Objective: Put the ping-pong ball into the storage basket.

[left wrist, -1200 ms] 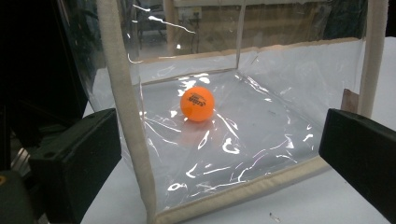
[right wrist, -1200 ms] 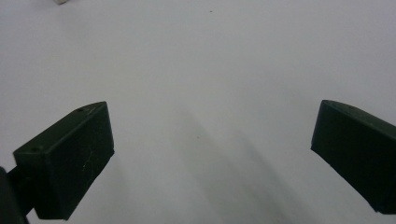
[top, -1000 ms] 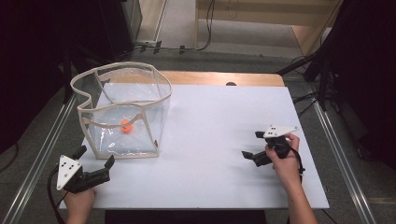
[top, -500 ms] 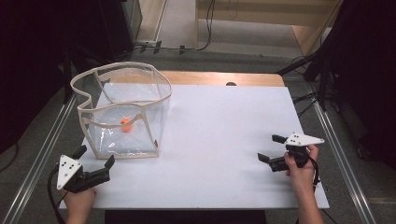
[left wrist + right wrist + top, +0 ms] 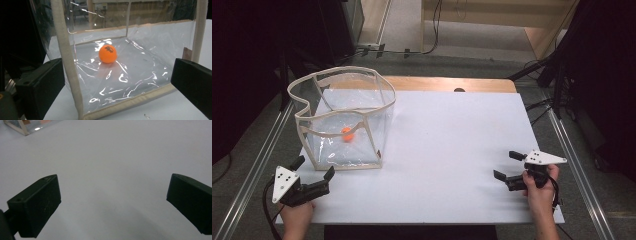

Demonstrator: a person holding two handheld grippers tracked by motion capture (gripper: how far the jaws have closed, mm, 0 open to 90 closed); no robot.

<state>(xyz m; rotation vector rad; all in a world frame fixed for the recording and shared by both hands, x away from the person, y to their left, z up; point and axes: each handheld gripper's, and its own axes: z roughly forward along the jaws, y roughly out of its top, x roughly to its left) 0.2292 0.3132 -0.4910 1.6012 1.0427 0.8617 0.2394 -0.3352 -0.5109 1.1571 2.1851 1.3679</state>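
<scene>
A clear plastic bag (image 5: 343, 117) with cream fabric edging stands open-topped at the table's left, and an orange ball (image 5: 346, 133) lies on its floor. In the left gripper view the ball (image 5: 107, 53) shows through the bag's near wall (image 5: 120, 75). My left gripper (image 5: 314, 168) sits at the front left corner of the table, just in front of the bag, open and empty. My right gripper (image 5: 507, 165) rests near the front right edge, open with nothing between its jaws, far from the bag. A corner of the bag (image 5: 23, 127) shows at the top left of the right gripper view.
The white table top (image 5: 452, 145) stretches between the bag and the right gripper. A wooden strip (image 5: 447, 84) runs along the far edge. Metal rails (image 5: 574, 155) flank both sides, and cables lie on the floor beyond.
The right gripper has drawn back toward the front right edge of the table. The left gripper, the bag and the ball have stayed put.
</scene>
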